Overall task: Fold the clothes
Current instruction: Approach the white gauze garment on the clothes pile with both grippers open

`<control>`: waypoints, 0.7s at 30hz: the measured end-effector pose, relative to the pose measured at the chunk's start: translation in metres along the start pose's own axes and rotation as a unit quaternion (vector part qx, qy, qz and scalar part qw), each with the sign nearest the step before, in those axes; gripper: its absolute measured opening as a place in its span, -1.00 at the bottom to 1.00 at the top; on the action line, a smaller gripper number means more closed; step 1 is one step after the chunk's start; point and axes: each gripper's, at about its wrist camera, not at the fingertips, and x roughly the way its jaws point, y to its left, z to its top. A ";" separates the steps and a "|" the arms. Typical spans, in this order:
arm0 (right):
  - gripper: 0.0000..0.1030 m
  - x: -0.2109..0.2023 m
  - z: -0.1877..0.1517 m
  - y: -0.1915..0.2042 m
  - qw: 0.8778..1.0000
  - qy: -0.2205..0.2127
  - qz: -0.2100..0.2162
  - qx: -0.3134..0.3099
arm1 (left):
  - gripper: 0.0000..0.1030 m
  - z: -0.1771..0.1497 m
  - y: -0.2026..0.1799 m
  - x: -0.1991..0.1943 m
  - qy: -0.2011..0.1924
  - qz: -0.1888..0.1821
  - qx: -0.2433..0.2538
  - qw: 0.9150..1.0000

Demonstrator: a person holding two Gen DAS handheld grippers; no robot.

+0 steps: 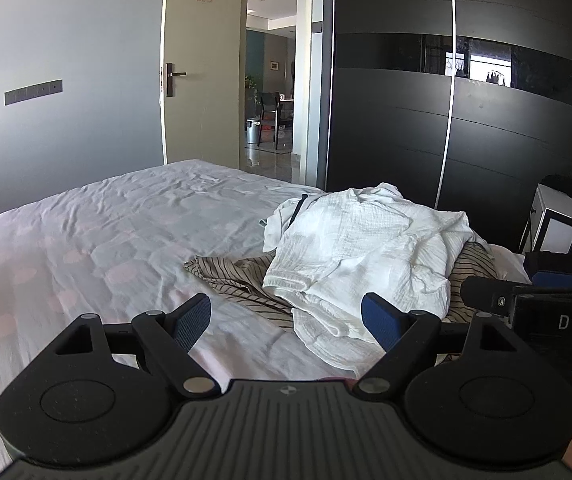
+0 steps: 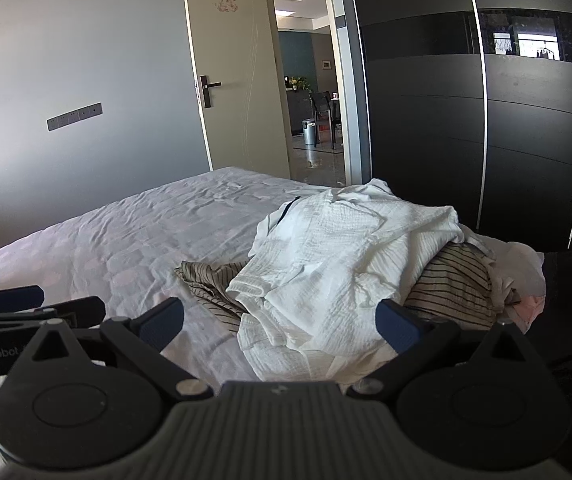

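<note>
Left gripper (image 1: 286, 320): we hold its fingers wide apart, gripping nothing.
Right gripper (image 2: 282, 326): fingers spread wide, empty too.
White garment (image 1: 358, 248): crumpled on the bed (image 1: 106, 240), just ahead of us, lying over a striped garment (image 1: 238, 280).

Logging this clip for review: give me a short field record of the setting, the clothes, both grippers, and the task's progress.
setting: bed in a bedroom, dark wardrobe beyond it
clothes: white garment heaped on a striped garment
left gripper: open, empty
right gripper: open, empty
contact: neither gripper touches the clothes
progress: nothing folded yet
</note>
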 end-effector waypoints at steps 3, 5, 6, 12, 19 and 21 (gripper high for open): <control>1.00 0.001 -0.001 0.000 1.000 0.004 0.000 0.006 | 0.89 0.000 0.007 -0.004 -0.013 0.003 -0.002 1.000; 1.00 0.001 -0.001 0.000 1.000 0.007 0.000 0.010 | 0.89 0.002 0.005 -0.005 -0.020 0.032 0.002 0.999; 1.00 0.002 -0.001 0.000 1.000 0.008 0.000 0.011 | 0.90 0.003 0.008 -0.008 -0.023 0.032 -0.004 0.999; 1.00 0.003 -0.003 0.001 1.000 0.016 0.000 0.023 | 0.89 0.002 -0.002 -0.014 -0.039 0.029 0.015 0.999; 1.00 0.004 -0.004 0.001 0.999 0.024 0.003 0.034 | 0.90 0.001 -0.001 -0.011 -0.022 0.037 0.018 0.999; 1.00 0.003 -0.004 0.001 0.999 0.023 0.004 0.035 | 0.90 0.000 0.002 -0.010 -0.016 0.037 0.011 0.999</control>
